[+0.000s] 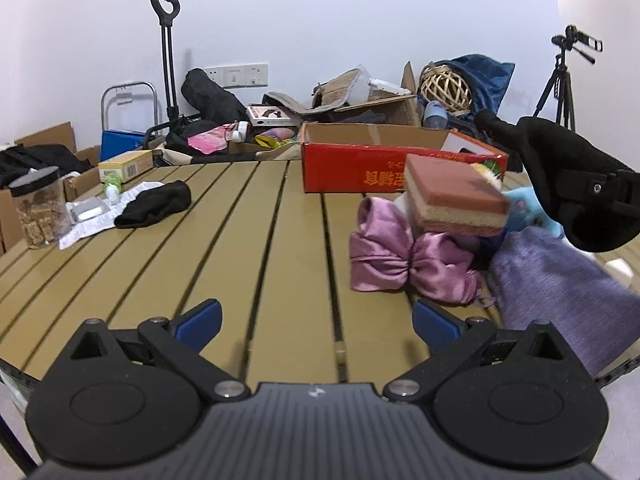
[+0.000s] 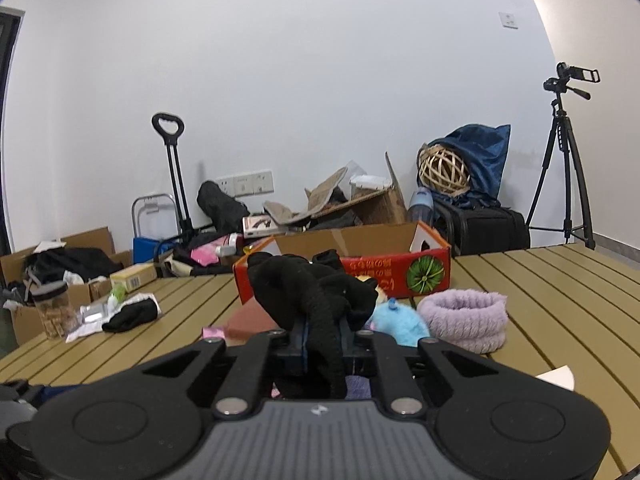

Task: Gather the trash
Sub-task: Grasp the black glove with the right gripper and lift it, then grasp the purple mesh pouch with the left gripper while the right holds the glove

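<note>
Right tongs [image 2: 322,336] are clamped on a black knit cloth [image 2: 304,292], which bunches above the pads and hangs in a strip down between them, clear of the slatted counter [image 2: 192,320]. In the left wrist view the same cloth [image 1: 560,168] hangs at the right, above a pile of purple satin fabric [image 1: 384,256], a sponge block [image 1: 452,200] and a lavender knit bag [image 1: 560,292].

The red cardboard box [image 2: 384,276] stands open-topped straight ahead of the right tongs, beyond the pile, its long side running across the view; if it is the collecting bin, which the views do not confirm, the carry looks like a short forward one over the box's near wall.

Left tongs [image 1: 316,320] stand wide apart and empty, low over bare slats. A second black cloth [image 1: 156,204] lies well away at the counter's far left, on a paper sheet [image 1: 92,224] near a clear jar [image 1: 38,208], closer to the left hand.
</note>
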Demonstrator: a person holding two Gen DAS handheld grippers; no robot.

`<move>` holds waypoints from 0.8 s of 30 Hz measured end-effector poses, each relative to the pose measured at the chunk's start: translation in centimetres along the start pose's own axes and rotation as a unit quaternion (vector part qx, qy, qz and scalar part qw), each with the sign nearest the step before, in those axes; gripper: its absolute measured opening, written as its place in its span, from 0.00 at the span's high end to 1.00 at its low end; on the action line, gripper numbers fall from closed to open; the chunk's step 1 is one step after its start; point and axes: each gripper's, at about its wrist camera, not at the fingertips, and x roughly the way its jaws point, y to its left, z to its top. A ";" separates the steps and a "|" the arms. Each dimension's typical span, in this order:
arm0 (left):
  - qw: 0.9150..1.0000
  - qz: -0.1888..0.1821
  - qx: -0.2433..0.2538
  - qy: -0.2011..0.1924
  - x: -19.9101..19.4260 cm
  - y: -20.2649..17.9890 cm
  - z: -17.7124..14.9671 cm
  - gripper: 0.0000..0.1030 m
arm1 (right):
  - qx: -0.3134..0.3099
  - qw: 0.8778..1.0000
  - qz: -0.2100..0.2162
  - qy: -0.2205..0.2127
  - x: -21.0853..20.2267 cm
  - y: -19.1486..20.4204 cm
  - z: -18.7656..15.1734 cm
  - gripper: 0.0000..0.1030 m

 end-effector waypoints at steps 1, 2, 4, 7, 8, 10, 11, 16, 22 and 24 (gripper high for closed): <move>1.000 -0.006 -0.004 -0.002 -0.1 -0.1 0.1 0.00 | 0.001 1.000 -0.001 -0.003 -0.2 -0.1 0.1 0.90; 1.000 -0.010 -0.006 -0.004 -0.2 -0.3 0.2 0.00 | 0.002 1.000 -0.003 -0.007 -0.5 -0.2 0.2 0.90; 1.000 -0.020 -0.009 -0.008 -0.5 -0.7 0.5 0.00 | 0.005 1.000 -0.006 -0.012 -0.8 -0.7 0.3 0.90; 0.999 -0.038 -0.013 -0.013 -0.8 -1.5 0.8 0.00 | 0.010 1.000 -0.013 -0.017 -1.4 -1.4 0.4 0.90; 0.999 -0.044 -0.013 -0.015 -1.0 -1.9 0.9 0.00 | 0.011 1.000 -0.016 -0.019 -1.6 -1.7 0.4 0.90; 0.998 -0.059 -0.013 -0.017 -1.3 -2.7 1.1 0.00 | 0.014 0.999 -0.022 -0.023 -2.0 -2.2 0.3 0.90; 0.998 -0.066 -0.013 -0.018 -1.4 -3.0 1.1 0.00 | 0.015 0.999 -0.024 -0.025 -2.3 -2.5 0.3 0.90; 0.995 -0.100 -0.013 -0.022 -1.7 -5.1 1.2 0.00 | 0.017 0.999 -0.031 -0.034 -3.6 -3.5 0.3 0.90; 0.989 -0.149 -0.001 -0.012 -1.6 -7.8 0.9 0.00 | 0.024 0.999 -0.031 -0.029 -4.0 -4.6 0.1 0.90; 0.987 -0.160 0.018 0.000 -1.3 -9.0 0.5 0.00 | 0.030 0.999 -0.030 -0.024 -3.9 -5.1 -0.1 0.90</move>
